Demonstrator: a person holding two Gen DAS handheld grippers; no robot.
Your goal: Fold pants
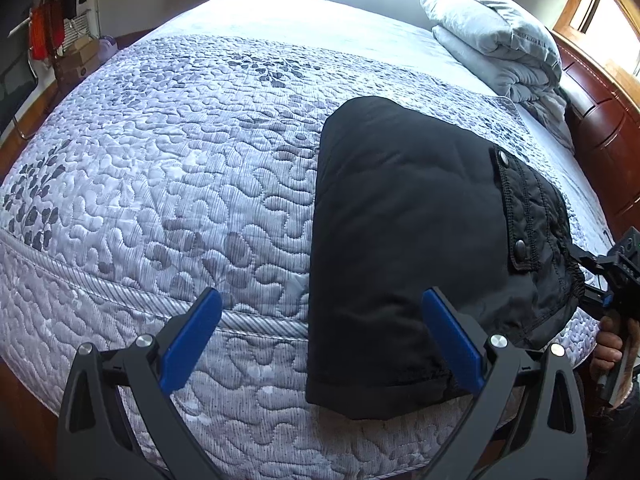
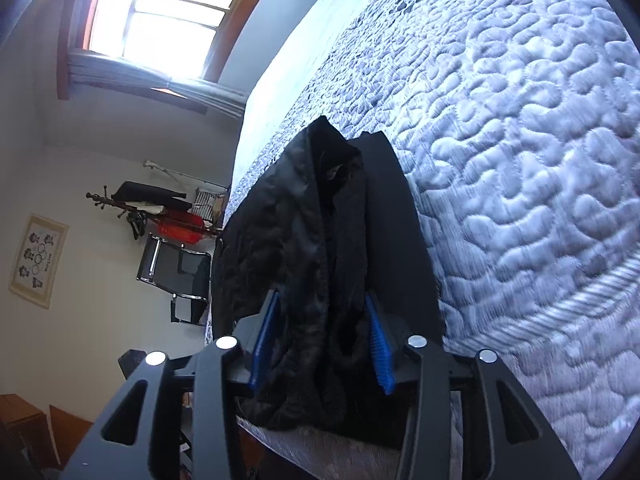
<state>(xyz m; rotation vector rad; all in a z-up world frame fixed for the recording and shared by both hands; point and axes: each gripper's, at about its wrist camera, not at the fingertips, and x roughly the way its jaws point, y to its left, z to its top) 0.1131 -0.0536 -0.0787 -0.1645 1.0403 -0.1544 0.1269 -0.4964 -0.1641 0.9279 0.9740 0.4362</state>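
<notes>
The pants (image 1: 412,240), black and folded into a thick stack, lay on the quilt (image 1: 180,168) of the bed, near its front edge and toward its right side as the left wrist view showed it. One end of the stack overhung the mattress edge slightly. A flap with two snap buttons (image 1: 520,246) faced up near the gathered waistband on the right side of the stack.

The left tool (image 1: 322,338) hung above the front edge of the bed with its jaws spread wide. Nothing sat between its blue pads (image 1: 192,336). Its right pad stood over the near corner of the pants; contact could not be confirmed.

The right tool (image 2: 322,336) was at the waistband end of the stack, and a hand (image 1: 612,344) showed beneath it in the left wrist view. In the right wrist view the bunched black fabric filled the space between its blue pads (image 2: 380,352). The jaws stood part open; whether the pads pressed on the cloth could not be told from that view.

A folded grey blanket (image 1: 496,40) rested at the far right of the bed beside the wooden headboard (image 1: 600,128). A window (image 2: 160,12) and a chair (image 2: 176,268) were visible beyond the bed.
</notes>
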